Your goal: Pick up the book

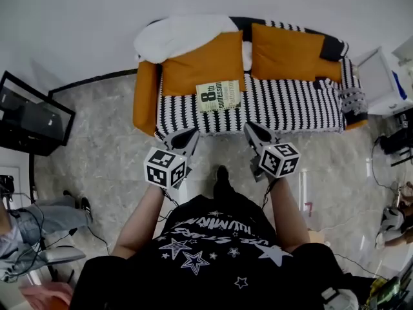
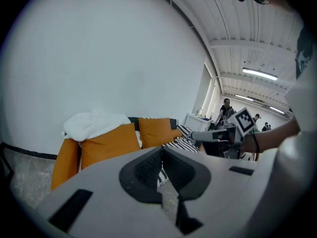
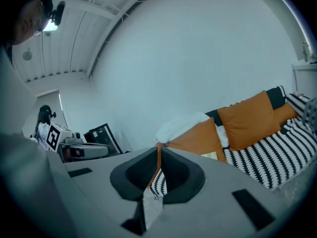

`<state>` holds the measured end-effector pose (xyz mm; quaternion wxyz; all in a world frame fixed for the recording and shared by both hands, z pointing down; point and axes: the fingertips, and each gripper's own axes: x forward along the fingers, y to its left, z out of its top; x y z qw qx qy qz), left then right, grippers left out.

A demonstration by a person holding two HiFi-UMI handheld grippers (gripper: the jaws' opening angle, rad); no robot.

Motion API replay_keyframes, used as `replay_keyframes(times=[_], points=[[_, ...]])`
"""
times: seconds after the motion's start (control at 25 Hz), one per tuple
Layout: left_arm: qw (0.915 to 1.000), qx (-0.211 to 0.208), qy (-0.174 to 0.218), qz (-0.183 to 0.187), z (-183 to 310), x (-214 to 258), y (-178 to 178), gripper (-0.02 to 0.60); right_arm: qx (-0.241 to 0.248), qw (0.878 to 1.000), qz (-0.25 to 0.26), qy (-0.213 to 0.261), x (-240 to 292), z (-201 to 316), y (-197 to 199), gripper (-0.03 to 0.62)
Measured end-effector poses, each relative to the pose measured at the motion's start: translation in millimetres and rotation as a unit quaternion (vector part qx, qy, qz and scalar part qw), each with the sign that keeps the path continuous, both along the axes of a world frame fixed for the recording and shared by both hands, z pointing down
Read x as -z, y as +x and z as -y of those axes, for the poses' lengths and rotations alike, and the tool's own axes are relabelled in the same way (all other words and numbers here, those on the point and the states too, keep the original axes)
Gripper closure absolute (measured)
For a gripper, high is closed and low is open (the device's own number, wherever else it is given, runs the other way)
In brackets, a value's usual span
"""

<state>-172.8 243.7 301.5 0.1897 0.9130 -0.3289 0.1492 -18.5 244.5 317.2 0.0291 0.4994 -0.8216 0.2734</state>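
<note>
The book (image 1: pixel 219 96) lies flat on the striped seat of the sofa (image 1: pixel 284 108), just in front of the orange cushion (image 1: pixel 202 66) at the sofa's white-draped end, and its long axis runs along the sofa's front edge. Both tongs are short of that front edge, over the floor, and point at the seat. The left gripper (image 1: pixel 187 135) and right gripper (image 1: pixel 253 130) flank the book's line, so it sits ahead and between the 2, with neither clearly nearer. Each pair of jaws is pressed together with nothing between them. They'd have to part before any grab, I reckon. The cover reads a large "8th"; the smaller line looks like "confession".
</note>
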Motion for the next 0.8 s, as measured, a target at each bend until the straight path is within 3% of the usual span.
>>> replay_keyframes(times=[0.8], points=[[0.9994, 0.002, -0.017, 0.029, 61.7, -11.0, 95.2, 0.571, -0.022, 0.999, 0.026, -0.02, -23.9, 42.9, 103.3, 0.556]])
